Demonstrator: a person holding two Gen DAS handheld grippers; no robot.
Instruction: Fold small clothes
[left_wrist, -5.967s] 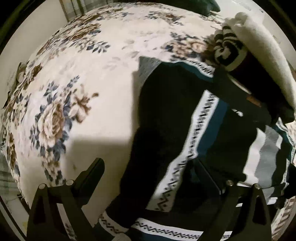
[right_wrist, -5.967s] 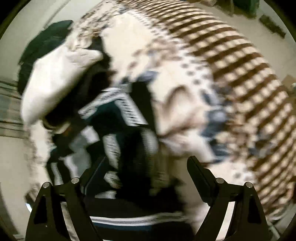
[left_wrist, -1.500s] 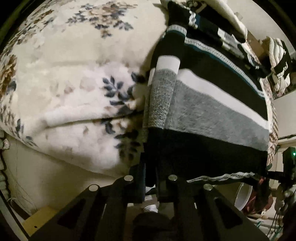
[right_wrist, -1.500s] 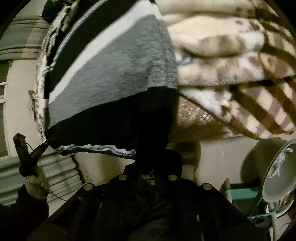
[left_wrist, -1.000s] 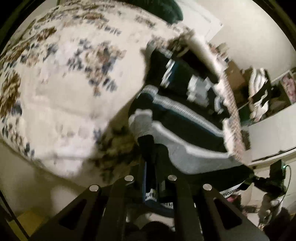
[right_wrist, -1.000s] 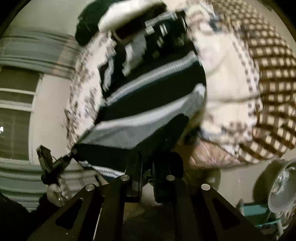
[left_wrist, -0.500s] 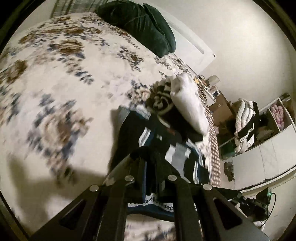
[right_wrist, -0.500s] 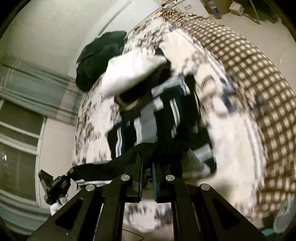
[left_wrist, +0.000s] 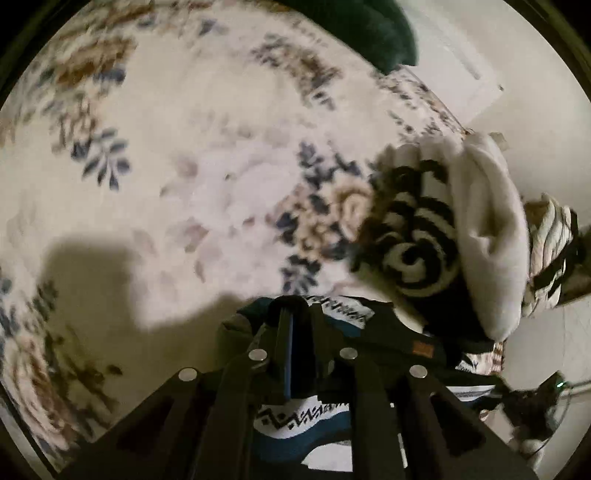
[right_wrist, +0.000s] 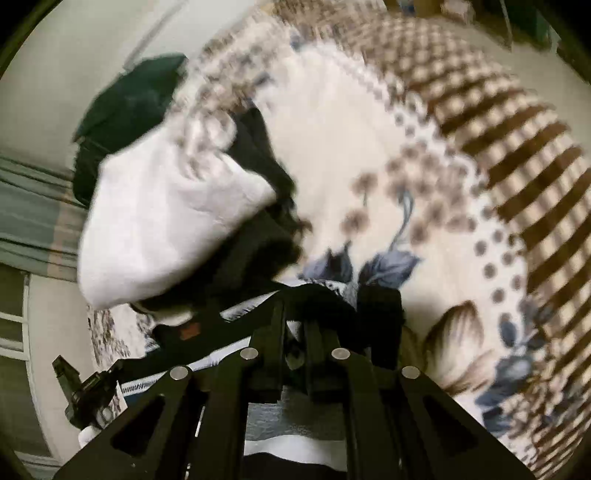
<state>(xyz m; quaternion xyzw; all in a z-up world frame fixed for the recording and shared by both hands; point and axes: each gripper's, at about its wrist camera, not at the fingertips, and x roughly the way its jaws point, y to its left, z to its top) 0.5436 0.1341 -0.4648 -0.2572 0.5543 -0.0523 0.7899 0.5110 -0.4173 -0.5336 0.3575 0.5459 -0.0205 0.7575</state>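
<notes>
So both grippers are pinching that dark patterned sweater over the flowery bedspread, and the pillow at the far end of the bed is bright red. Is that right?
Not quite: the pillow is dark green, not red, as the left wrist view shows. The rest holds: the left gripper and the right gripper are both shut on the dark patterned sweater over the flowery bedspread.

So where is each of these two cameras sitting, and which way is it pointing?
Left wrist: rides on the left tool, looking along its closed fingers over the floral blanket; the tool's black frame fills the bottom.
Right wrist: rides on the right tool, looking over the blanket's checkered border; the same kind of frame shows.
Shared: both see the striped sweater each tool grips, the white garment beyond it and the dark green pillow.
</notes>
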